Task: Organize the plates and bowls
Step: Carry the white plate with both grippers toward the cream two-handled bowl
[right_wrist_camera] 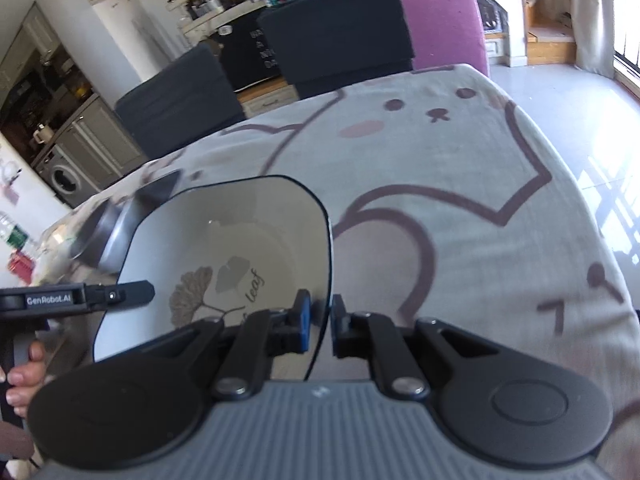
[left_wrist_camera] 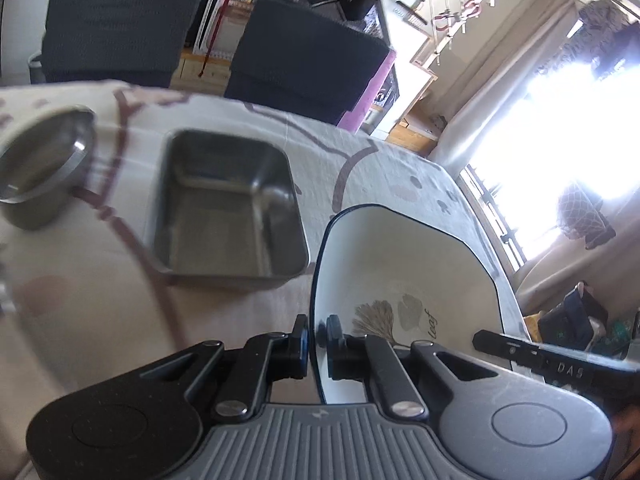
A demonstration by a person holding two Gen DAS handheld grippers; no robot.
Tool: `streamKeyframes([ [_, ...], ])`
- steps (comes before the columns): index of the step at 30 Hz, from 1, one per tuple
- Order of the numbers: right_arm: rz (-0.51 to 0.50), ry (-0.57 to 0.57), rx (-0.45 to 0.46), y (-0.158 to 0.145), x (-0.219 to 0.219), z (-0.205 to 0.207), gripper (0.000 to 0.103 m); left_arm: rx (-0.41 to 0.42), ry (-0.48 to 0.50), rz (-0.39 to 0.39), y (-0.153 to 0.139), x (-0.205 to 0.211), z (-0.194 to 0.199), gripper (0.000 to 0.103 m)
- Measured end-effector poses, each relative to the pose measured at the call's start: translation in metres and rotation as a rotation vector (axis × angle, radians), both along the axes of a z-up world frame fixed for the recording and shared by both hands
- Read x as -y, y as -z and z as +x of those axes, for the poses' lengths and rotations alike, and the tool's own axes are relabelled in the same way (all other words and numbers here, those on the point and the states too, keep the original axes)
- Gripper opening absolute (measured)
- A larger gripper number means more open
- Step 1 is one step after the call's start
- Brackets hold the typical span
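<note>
A white square plate (left_wrist_camera: 400, 264) with a dark rim and a leaf print is held up off the table by both grippers. My left gripper (left_wrist_camera: 317, 340) is shut on its left edge. My right gripper (right_wrist_camera: 321, 316) is shut on its right edge (right_wrist_camera: 326, 264). The plate's face shows in the right wrist view (right_wrist_camera: 224, 240). A rectangular steel tray (left_wrist_camera: 228, 208) sits on the table left of the plate. A round steel bowl (left_wrist_camera: 40, 160) stands further left, blurred. The left gripper's finger (right_wrist_camera: 120, 294) shows in the right wrist view, the right gripper's finger (left_wrist_camera: 532, 354) in the left wrist view.
The table carries a grey cartoon-cat cloth (right_wrist_camera: 460, 184). Two dark chairs (left_wrist_camera: 308, 60) and a purple one (right_wrist_camera: 440, 20) stand at the far side. The steel bowl and tray also show behind the plate (right_wrist_camera: 108, 236). A bright window (left_wrist_camera: 560, 140) lies to the right.
</note>
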State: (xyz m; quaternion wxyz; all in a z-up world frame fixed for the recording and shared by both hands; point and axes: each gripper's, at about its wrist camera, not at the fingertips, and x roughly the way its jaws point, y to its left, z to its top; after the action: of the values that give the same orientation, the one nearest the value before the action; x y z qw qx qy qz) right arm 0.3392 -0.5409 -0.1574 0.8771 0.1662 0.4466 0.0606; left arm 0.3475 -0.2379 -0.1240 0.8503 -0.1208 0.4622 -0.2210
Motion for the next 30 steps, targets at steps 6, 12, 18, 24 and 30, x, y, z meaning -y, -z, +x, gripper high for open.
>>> streamKeyframes([
  [6,-0.003,-0.049,0.041,-0.050,-0.045,-0.040,0.012,0.022,-0.017,-0.022,-0.052,-0.050,-0.046,0.009],
  [12,-0.018,-0.070,0.047,-0.103,-0.101,-0.075,0.012,0.023,-0.094,-0.044,-0.088,-0.108,-0.101,0.008],
  [18,0.004,-0.071,-0.039,-0.100,-0.149,-0.100,0.012,-0.056,-0.143,-0.081,-0.066,-0.151,-0.143,0.008],
  [24,-0.006,-0.054,-0.132,-0.061,-0.173,-0.122,0.012,-0.147,-0.179,-0.040,-0.023,-0.161,-0.158,0.009],
  [30,-0.011,-0.029,-0.243,-0.021,-0.178,-0.125,0.013,-0.226,-0.191,-0.012,0.010,-0.163,-0.154,0.009],
])
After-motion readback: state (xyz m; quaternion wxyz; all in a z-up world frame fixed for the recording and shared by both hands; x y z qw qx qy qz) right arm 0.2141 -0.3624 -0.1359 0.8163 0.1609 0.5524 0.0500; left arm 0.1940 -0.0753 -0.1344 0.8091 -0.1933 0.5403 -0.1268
